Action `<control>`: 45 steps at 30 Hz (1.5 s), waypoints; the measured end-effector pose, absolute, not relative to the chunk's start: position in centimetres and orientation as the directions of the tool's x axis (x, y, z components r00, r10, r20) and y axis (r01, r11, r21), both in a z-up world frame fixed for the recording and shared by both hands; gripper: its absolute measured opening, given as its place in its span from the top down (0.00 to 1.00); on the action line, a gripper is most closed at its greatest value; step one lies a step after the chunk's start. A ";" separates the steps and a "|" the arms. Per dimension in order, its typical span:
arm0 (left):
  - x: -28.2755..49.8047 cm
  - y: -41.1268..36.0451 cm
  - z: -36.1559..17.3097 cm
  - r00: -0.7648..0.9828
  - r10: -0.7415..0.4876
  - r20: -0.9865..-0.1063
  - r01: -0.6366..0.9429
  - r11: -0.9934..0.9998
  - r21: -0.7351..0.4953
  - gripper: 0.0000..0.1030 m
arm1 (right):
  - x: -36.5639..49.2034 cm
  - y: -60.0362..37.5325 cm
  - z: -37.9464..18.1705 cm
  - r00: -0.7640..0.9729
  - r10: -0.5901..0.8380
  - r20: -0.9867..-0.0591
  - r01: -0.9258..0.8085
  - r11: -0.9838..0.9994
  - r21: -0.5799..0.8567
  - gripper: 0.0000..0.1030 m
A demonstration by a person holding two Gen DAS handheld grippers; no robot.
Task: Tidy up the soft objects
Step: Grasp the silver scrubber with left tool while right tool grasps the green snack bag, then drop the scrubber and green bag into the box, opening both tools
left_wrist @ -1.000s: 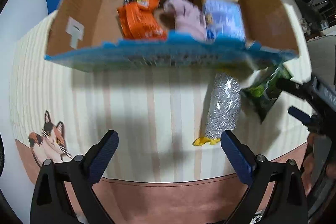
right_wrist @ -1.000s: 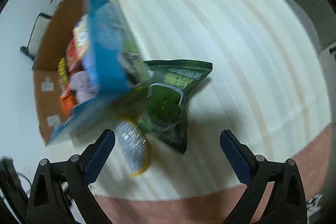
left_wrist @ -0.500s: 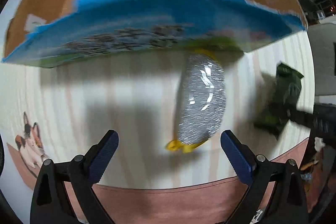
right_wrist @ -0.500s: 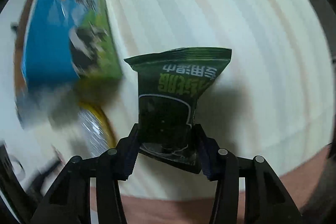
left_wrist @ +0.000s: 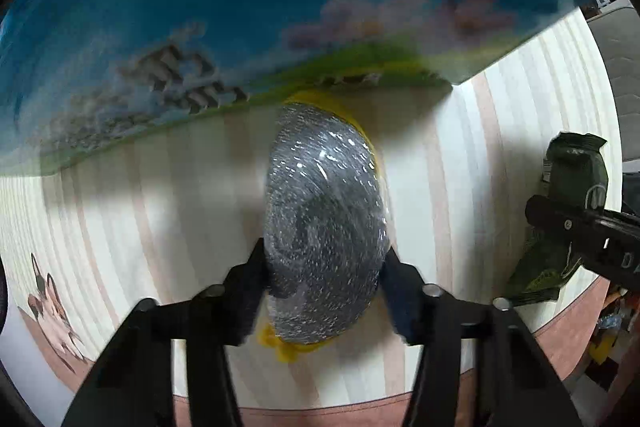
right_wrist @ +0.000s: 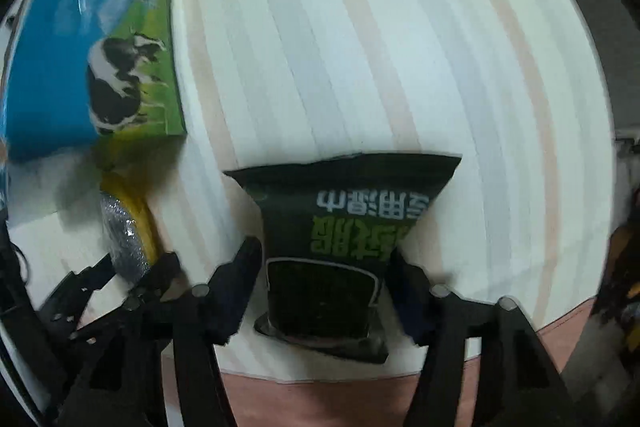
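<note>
My left gripper (left_wrist: 325,267) is shut on a silver glittery pouch with yellow ends (left_wrist: 326,223), which lies on the striped cloth just in front of the box. The pouch also shows in the right wrist view (right_wrist: 126,239). My right gripper (right_wrist: 325,267) is shut on the lower end of a dark green snack packet (right_wrist: 344,223). The packet also shows at the right edge of the left wrist view (left_wrist: 576,175), with the right gripper across it.
A cardboard box with a blue and green printed side and a cow picture (right_wrist: 88,39) stands close behind the pouch and fills the top of the left wrist view (left_wrist: 280,7). The striped cloth (right_wrist: 380,47) ends at a pink border near me. A cat print (left_wrist: 52,303) is at left.
Both grippers moved forward and down. The left gripper has closed on the silver pouch. The right gripper, open one second ago, has closed on the green packet and holds it.
</note>
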State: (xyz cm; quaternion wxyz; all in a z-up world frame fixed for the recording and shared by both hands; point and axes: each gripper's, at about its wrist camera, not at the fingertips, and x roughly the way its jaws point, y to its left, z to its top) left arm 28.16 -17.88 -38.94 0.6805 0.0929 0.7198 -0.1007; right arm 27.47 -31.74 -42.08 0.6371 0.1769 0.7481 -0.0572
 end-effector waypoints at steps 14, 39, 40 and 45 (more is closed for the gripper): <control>24.1 -14.8 -31.6 -0.047 -0.150 -0.988 0.185 0.970 -0.156 0.58 | 24.8 -28.6 -35.6 0.000 0.385 -0.923 0.285 0.885 0.369 0.65; 58.2 -2.0 -28.7 -0.089 0.131 -0.987 0.217 0.970 0.109 0.58 | 46.1 -10.7 -32.6 0.089 0.613 -0.785 0.159 0.769 0.619 0.65; 58.6 -1.9 -29.3 -0.103 0.134 -0.986 0.222 0.969 0.109 0.58 | 46.3 -10.6 -32.6 0.082 0.613 -0.786 0.159 0.770 0.618 0.65; 58.9 -1.8 -31.9 -0.159 0.135 -0.978 0.236 0.967 0.095 0.54 | 46.6 -8.3 -34.2 0.039 0.623 -0.782 0.143 0.771 0.621 0.65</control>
